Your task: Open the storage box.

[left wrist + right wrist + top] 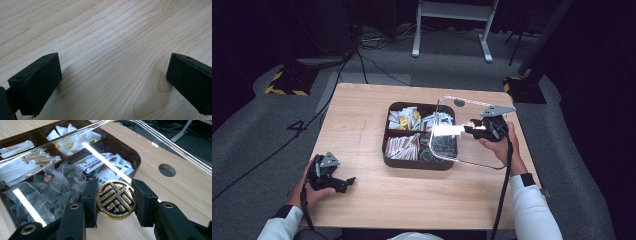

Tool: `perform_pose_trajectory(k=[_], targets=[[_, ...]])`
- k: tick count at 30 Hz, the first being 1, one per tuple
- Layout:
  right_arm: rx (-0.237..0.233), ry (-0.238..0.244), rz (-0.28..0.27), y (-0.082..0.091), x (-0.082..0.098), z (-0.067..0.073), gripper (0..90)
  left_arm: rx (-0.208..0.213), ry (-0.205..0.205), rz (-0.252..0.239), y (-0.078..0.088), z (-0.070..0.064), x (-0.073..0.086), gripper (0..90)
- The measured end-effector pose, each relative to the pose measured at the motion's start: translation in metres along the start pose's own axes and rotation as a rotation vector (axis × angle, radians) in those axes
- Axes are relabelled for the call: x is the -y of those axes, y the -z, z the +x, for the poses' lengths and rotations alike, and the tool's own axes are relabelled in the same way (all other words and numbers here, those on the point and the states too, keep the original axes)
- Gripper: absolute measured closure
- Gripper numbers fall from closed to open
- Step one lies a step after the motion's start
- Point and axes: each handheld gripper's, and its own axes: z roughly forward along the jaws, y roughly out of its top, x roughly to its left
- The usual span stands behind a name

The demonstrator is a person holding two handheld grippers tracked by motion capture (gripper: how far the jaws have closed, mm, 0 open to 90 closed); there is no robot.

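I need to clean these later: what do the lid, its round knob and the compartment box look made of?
Lid: clear glossy plastic or glass, showing light streaks. Knob: shiny gold-and-black, likely metal. Box: dark brown, matte, material unclear.

Print on the sachets [403, 118] in the box [417, 164] is too small to read

A gold stylised character sign stands on the round black knob [116, 199].
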Motion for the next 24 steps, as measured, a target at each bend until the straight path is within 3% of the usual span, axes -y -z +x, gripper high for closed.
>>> perform_pose_trajectory(k=[24], targets=[[0.053,-0.043,0.021,0.027,0.036,-0.027,59.4,-0.002,-0.002,-0.001,0.000,0.000,0.000,0.3]])
